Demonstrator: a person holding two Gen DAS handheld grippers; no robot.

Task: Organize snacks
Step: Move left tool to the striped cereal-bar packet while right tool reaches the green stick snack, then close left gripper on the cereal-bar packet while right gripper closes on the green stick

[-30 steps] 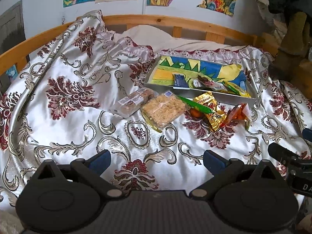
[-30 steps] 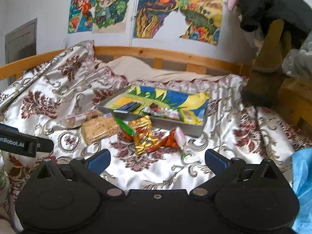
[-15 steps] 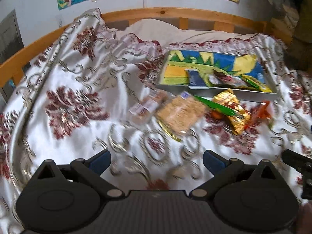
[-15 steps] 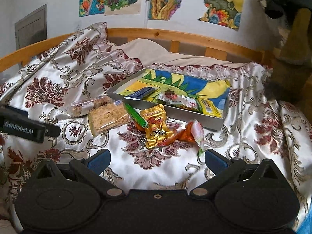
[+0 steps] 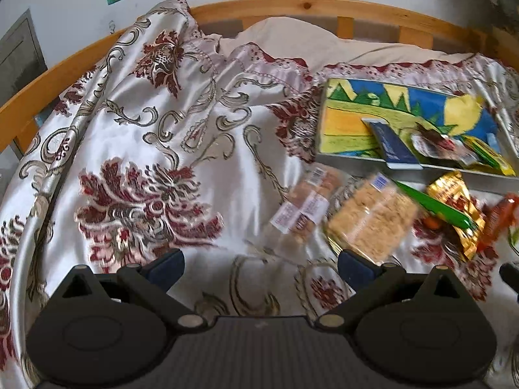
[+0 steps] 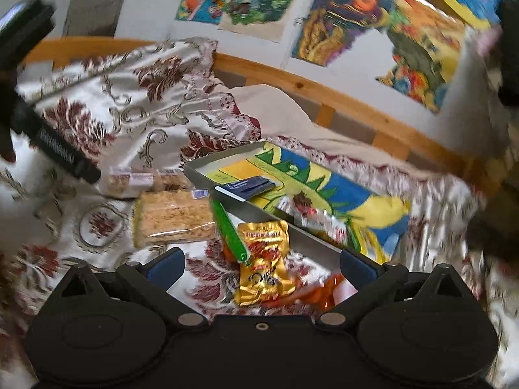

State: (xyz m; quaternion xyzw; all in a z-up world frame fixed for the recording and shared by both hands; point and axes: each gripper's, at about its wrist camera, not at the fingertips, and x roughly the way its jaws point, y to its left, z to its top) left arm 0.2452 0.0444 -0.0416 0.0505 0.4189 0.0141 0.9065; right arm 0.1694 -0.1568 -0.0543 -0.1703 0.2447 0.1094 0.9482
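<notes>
Nearest to me in both views are my own tools. My left gripper [image 5: 261, 264] sits at the bottom of its frame with its jaws spread wide and nothing between them, only bedspread [image 5: 136, 149] underneath. My right gripper [image 6: 262, 261] is likewise wide apart and empty, low in its frame, with the gold foil packet [image 6: 264, 259] lying between the finger lines, just beyond the tips. I judge that packet the likeliest first pick, since it is framed squarely in the gap.

Just beyond, the loose snacks lie in a cluster on the cloth. In the left view, right of centre, the clear pack of crumbly bars [image 5: 369, 220] is near my right finger, with a smaller wrapped biscuit pack [image 5: 308, 207] touching its left side. A green stick packet [image 6: 230, 230] lies across the gold one's upper edge, and an orange wrapper [image 6: 311, 291] is partly hidden behind my right finger in the right view.

Farther back is the shallow tray [image 5: 353, 160], lined with a bright drawing, in the upper right of the left view. It already holds a dark blue packet [image 5: 392, 149] and a few small wrappers along its near wall, so I take it as the collecting place, with the loose pile set just in front for short carries.

Behind it are the wooden bed rail [image 5: 292, 3] and wall drawings. The right view is blurred.
</notes>
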